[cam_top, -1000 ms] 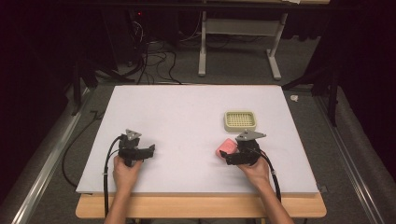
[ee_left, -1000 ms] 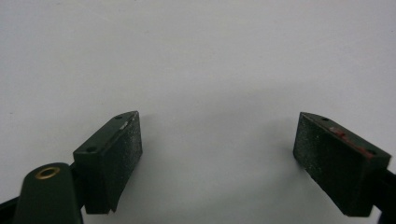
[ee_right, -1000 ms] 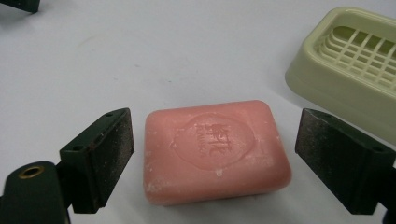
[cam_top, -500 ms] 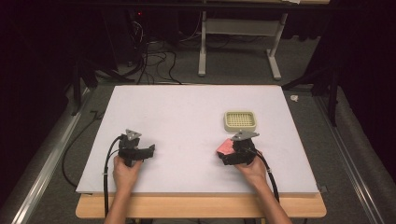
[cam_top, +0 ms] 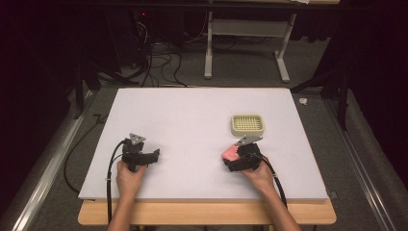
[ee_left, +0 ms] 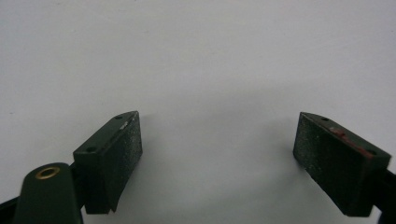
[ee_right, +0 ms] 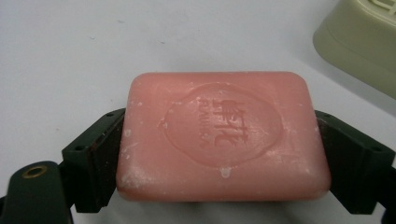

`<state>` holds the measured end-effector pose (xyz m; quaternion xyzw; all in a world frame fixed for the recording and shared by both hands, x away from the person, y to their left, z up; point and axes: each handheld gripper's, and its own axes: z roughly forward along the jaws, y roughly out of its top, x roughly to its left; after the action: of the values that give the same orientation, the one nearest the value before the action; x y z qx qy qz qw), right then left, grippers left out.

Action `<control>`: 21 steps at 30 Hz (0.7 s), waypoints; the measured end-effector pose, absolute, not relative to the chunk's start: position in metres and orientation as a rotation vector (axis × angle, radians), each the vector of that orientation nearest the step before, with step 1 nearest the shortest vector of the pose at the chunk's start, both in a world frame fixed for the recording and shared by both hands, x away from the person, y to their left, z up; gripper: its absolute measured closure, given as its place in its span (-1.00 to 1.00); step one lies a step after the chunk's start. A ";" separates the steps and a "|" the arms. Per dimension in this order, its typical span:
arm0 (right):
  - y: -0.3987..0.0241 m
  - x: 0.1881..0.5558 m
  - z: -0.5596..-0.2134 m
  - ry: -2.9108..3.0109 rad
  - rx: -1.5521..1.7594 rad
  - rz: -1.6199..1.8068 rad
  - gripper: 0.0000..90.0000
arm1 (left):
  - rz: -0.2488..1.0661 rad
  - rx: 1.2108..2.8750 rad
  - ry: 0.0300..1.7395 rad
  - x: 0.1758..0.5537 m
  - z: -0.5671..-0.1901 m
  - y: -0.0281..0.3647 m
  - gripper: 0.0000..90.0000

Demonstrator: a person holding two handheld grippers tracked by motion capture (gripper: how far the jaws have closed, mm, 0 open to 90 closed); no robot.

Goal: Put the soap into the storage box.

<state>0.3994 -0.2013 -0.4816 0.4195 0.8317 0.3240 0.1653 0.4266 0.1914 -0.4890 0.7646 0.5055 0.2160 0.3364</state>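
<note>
A pink soap bar (ee_right: pixel 219 135) with a stamped emblem lies on the white table (cam_top: pixel 192 110), near its front right. My right gripper (ee_right: pixel 219 122) has the bar between its jaws. They have just been closing, and both pads now touch the bar's short ends. From above, the right gripper (cam_top: pixel 233 157) sits over the soap bar (cam_top: pixel 229 152), just in front of a cream soap dish (cam_top: pixel 247 124). My left gripper (cam_top: pixel 154 156) rests at the front left, and the left gripper (ee_left: pixel 217 133) stands open over bare table.
The cream soap dish (ee_right: pixel 364 42) has a slotted top and sits close behind the soap, to the right. Beyond the table are a desk frame (cam_top: pixel 250 43) and floor cables (cam_top: pixel 159 62).
The right hand has shifted slightly left, bringing its gripper closer over the pink soap. The left hand and the soap dish have not moved.
</note>
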 end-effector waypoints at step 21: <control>-0.200 0.399 -0.479 2.385 1.221 0.915 -0.69 | 0.560 1.994 1.319 0.427 -0.489 0.192 -0.65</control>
<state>0.3987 -0.1999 -0.4789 0.4261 0.8322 0.3193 0.1546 0.4268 0.1917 -0.4890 0.7647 0.5059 0.2149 0.3362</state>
